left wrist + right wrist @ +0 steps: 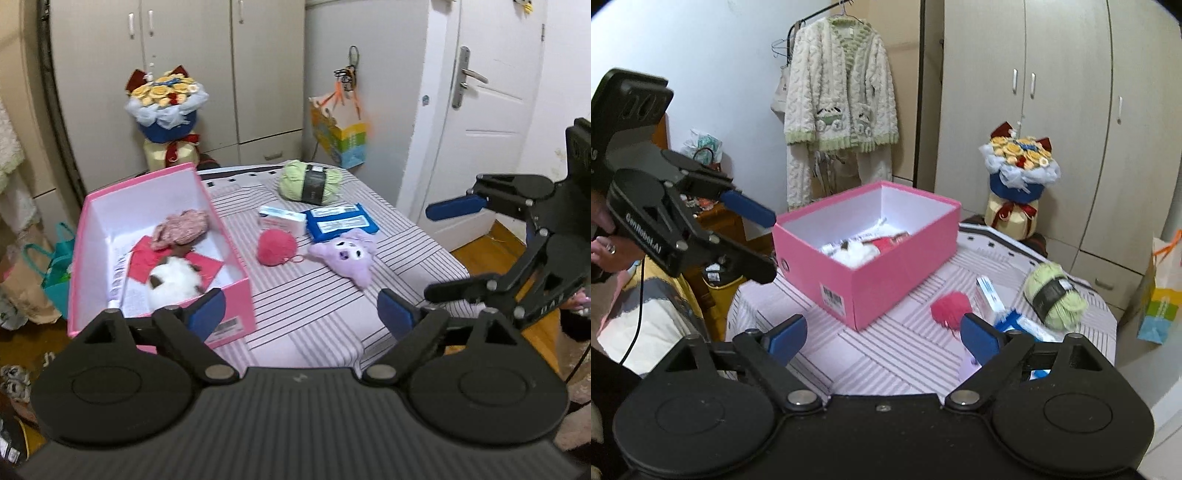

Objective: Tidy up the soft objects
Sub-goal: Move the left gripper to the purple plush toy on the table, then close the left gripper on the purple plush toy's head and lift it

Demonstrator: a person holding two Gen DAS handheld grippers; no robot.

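Both claws gape, nothing between the pads. Purple plush lies on the striped table, right of the pink box, long axis slanting near-right. Right claw looks nearer (judgement); left claw sits nearer the box.

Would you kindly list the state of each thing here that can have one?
Pink box: open, no lid, holding soft toys.
Left gripper: open, empty.
Right gripper: open, empty.
Purple plush: lying on the table, outside the box.
Pink pompom: on the table, outside the box.
Green yarn: wound, band on, on the table.
Door: shut.
Wardrobe: doors shut.
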